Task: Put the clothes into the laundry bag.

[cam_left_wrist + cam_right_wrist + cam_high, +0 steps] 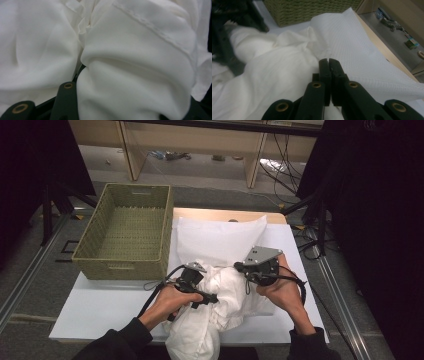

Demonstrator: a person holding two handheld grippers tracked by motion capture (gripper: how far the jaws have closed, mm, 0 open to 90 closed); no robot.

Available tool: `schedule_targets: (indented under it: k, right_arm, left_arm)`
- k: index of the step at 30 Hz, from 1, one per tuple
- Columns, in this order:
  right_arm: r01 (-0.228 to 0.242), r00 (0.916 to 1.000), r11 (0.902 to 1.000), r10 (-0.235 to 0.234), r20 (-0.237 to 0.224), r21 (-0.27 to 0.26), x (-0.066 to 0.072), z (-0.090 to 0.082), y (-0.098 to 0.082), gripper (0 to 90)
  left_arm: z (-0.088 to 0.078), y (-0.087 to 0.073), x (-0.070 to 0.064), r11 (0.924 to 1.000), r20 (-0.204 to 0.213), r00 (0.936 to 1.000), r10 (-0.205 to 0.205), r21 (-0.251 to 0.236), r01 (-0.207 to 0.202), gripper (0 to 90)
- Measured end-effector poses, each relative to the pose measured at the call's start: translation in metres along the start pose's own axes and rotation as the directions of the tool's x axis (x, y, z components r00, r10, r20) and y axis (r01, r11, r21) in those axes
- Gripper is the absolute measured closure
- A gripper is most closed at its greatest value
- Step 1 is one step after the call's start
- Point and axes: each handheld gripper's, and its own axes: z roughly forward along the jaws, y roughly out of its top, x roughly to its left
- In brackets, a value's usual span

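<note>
White garment (215, 305) is lying bunched on the counter (100, 305), its long axis running from the flat white cloth (220, 237) toward the person, spilling over the near edge. Woven basket (127, 227) is sitting empty, up and left of both tools. Left tool (200, 287) is gripping a fold, nearer the basket. Right tool (329, 65) is sitting with jaws pressed together beside the garment, apparently empty.
</note>
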Motion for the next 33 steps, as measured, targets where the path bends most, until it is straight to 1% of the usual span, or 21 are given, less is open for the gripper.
schedule_targets:
  k: [3,6,7,8,11,12,13,14,15,16,17,18,19,20,22,24,25,27,29,31,33]
  right_arm:
    - [-0.007,1.0,1.0,0.007,-0.003,0.005,0.002,-0.001,-0.001,90.0]
    - [-0.008,1.0,0.9997,0.008,-0.002,0.024,0.004,0.002,-0.003,90.0]
    - [-0.024,0.9997,0.9992,0.024,-0.01,0.032,0.005,0.001,-0.003,90.0]
    - [-0.014,0.9998,0.9996,0.014,-0.016,0.025,0.006,-0.001,-0.003,90.0]
    - [-0.014,0.999,0.9996,0.015,-0.041,0.023,0.012,-0.004,-0.001,90.0]
    - [-0.01,0.9989,0.9995,0.012,-0.045,0.03,0.016,-0.004,-0.001,90.0]
    - [-0.008,0.9988,0.9994,0.01,-0.049,0.034,0.019,-0.004,-0.002,90.0]
    - [0.001,0.9978,0.9991,0.002,-0.066,0.042,0.023,-0.002,-0.006,90.0]
    - [0.007,0.9969,0.9988,-0.003,-0.078,0.048,0.023,-0.001,-0.009,90.0]
    - [-0.006,0.9973,0.9988,0.009,-0.072,0.048,0.02,0.001,-0.015,90.0]
    - [-0.006,0.9979,0.9989,0.009,-0.064,0.047,0.018,0.001,-0.016,90.0]
    - [-0.022,0.9979,0.9987,0.025,-0.06,0.046,0.018,-0.001,-0.017,90.0]
    - [-0.022,0.9979,0.9987,0.025,-0.06,0.046,0.018,-0.001,-0.017,90.0]
    - [-0.011,0.9982,0.9993,0.013,-0.058,0.034,0.017,-0.002,-0.016,90.0]
    - [-0.007,0.9984,0.9995,0.009,-0.056,0.031,0.015,-0.003,-0.016,90.0]
    - [-0.013,0.9984,0.9995,0.015,-0.054,0.029,0.015,-0.004,-0.015,90.0]
    - [-0.013,0.9984,0.9995,0.014,-0.054,0.029,0.015,-0.004,-0.015,90.0]
    - [-0.015,0.9987,0.9995,0.017,-0.049,0.028,0.015,-0.004,-0.015,90.0]
    - [-0.015,0.9986,0.9995,0.016,-0.05,0.028,0.015,-0.004,-0.014,90.0]
    - [-0.016,0.9987,0.9995,0.017,-0.047,0.028,0.015,-0.003,-0.013,90.0]
    - [-0.013,0.999,0.9996,0.014,-0.042,0.026,0.013,-0.002,-0.012,90.0]
  left_arm:
    - [0.002,0.0,0.0,1.0,-0.018,0.9998,0.003,0.008,-0.003,51.0]
    - [0.023,-0.002,-0.005,0.9991,-0.029,0.9995,0.013,0.042,-0.012,50.6]
    - [0.03,-0.002,-0.006,0.9986,-0.023,0.9995,0.019,0.05,-0.018,49.9]
    - [0.036,-0.001,-0.008,0.999,-0.026,0.9996,0.012,0.044,-0.011,47.8]
    - [0.047,-0.001,-0.008,0.9992,-0.036,0.9992,0.019,0.037,-0.017,45.3]
    - [0.046,-0.002,-0.007,0.9978,-0.041,0.9984,0.039,0.056,-0.036,44.5]
    - [0.045,-0.003,-0.006,0.9989,-0.032,0.9992,0.026,0.04,-0.025,43.7]
    - [0.045,-0.004,-0.007,0.9999,-0.024,0.9996,-0.016,-0.003,0.016,41.9]
    - [0.042,-0.006,-0.008,0.9998,-0.012,0.9998,-0.018,-0.011,0.018,39.7]
    - [0.031,-0.005,-0.009,1.0,0.007,1.0,0.004,-0.007,-0.004,32.0]
    - [0.031,-0.005,-0.009,1.0,0.007,1.0,0.004,-0.007,-0.004,29.3]
    - [0.023,-0.004,-0.01,0.9997,0.016,0.9999,-0.003,-0.025,0.004,27.1]
    - [0.013,-0.002,-0.01,0.9992,0.017,0.9995,-0.026,-0.031,0.026,27.1]
    - [0.001,-0.001,-0.012,0.9983,0.008,0.9997,-0.024,-0.053,0.024,22.7]
    - [-0.019,0.0,-0.015,0.9973,-0.019,0.9995,0.025,-0.069,-0.026,21.0]
    - [-0.036,0.0,-0.015,0.9944,-0.01,0.9988,0.047,-0.094,-0.048,18.7]
    - [-0.046,0.0,-0.011,0.992,0.0,0.9987,0.05,-0.116,-0.05,18.7]
    - [-0.057,0.001,-0.002,0.9882,-0.039,0.999,0.023,-0.151,-0.029,18.9]
    - [-0.061,0.001,0.014,0.987,-0.093,0.9957,-0.003,-0.161,-0.012,19.8]
    - [-0.051,-0.003,0.039,0.9886,-0.191,0.9807,-0.042,-0.15,0.014,21.6]
    - [-0.037,-0.008,0.055,0.9948,-0.226,0.9732,-0.045,-0.099,0.023,23.6]
